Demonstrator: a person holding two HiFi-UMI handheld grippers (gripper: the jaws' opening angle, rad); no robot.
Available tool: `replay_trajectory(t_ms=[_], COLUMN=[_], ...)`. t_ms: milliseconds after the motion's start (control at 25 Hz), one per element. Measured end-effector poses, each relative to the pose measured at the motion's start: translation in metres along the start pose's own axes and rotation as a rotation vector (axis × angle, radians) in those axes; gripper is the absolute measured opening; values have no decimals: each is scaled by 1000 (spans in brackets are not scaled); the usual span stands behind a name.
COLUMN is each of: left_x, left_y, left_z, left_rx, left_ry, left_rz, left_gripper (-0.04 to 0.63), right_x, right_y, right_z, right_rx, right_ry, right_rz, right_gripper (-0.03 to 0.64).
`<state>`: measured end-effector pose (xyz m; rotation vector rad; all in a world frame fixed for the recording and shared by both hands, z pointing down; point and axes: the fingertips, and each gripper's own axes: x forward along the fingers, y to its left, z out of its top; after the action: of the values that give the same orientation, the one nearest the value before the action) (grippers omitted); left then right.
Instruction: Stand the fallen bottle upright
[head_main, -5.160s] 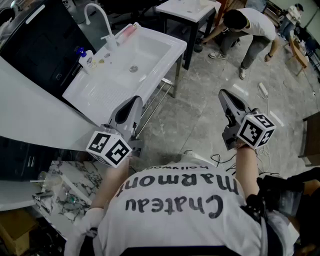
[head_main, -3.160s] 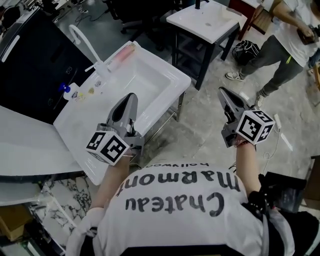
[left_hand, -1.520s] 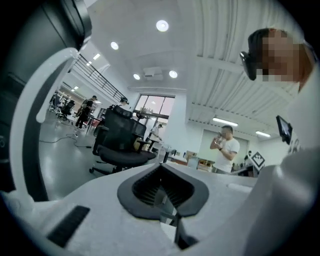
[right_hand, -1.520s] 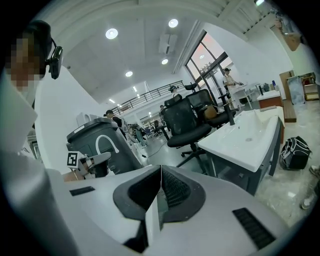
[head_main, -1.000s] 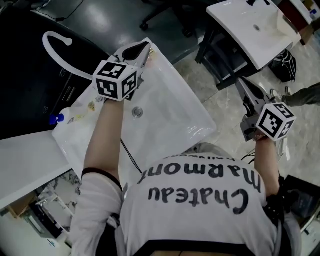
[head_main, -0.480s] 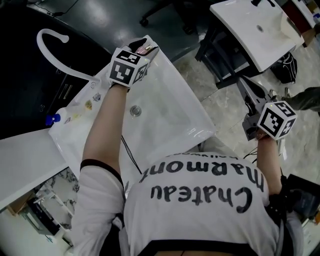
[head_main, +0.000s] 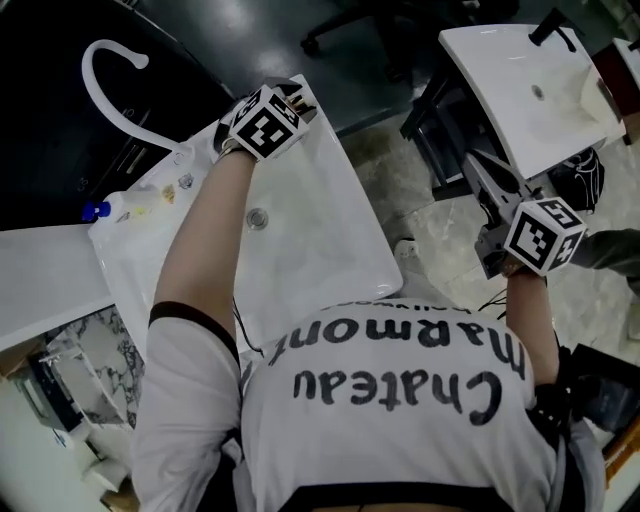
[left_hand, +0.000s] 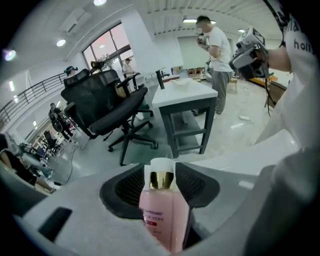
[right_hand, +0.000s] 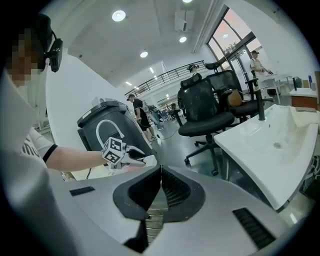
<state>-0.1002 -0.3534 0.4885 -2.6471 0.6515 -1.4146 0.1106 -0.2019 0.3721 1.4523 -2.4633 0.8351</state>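
Observation:
A pink bottle (left_hand: 164, 210) with a gold collar and white cap lies between the jaws of my left gripper (left_hand: 160, 172), cap pointing away from the camera. The jaws stand wide on either side of it, with a thin dark gap at its right side. In the head view the left gripper (head_main: 293, 100) reaches down to the far corner of the white sink (head_main: 330, 230), and its cube hides most of the bottle. My right gripper (head_main: 478, 172) hangs shut and empty in the air to the right of the sink, its jaws (right_hand: 161, 172) meeting edge to edge.
A curved white faucet (head_main: 110, 90) and a small blue-capped bottle (head_main: 105, 208) stand at the sink's left end. A second white sink (head_main: 520, 90) is to the right. Beyond the bottle are a black office chair (left_hand: 107, 107), a table (left_hand: 185, 95) and a standing person (left_hand: 217, 50).
My left gripper has tipped downward and sunk onto the sink's far corner, with the pink bottle now between its jaws. The right gripper has drifted slightly and stays shut.

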Motion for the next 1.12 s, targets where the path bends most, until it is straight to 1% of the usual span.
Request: replay_trajectory(t_ms=[80, 160, 440, 520, 640, 720, 880, 1000, 1120], left_x=[6, 10, 16, 16, 16, 14, 2, -10, -30], left_y=[2, 5, 8, 7, 2, -1, 6, 17, 29], left_z=[-4, -5, -3, -2, 0, 1, 13, 23, 35], left_rx=[-44, -87, -120, -115, -83, -72, -88, -134, -192], left_ry=[41, 59, 98, 118, 158, 168, 121, 69, 0], left_rz=[6, 23, 102, 123, 122, 138, 203, 240, 277], left_gripper=[202, 195, 194, 182, 175, 173, 172, 170, 170], right_x=[1, -1, -12, -12, -12, -12, -11, -9, -7], right_y=[-10, -21, -57, -63, -68, -71, -71, -68, -63], right_z=[11, 21, 42, 46, 52, 55, 63, 64, 63], right_rx=[-16, -32, -20, -22, -26, -26, -25, -26, -26], right_ry=[3, 9, -5, -12, -23, -29, -39, -42, -47], right_rz=[28, 49, 80, 97, 120, 130, 154, 167, 176], right_gripper=[17, 17, 17, 17, 17, 17, 17, 17, 17])
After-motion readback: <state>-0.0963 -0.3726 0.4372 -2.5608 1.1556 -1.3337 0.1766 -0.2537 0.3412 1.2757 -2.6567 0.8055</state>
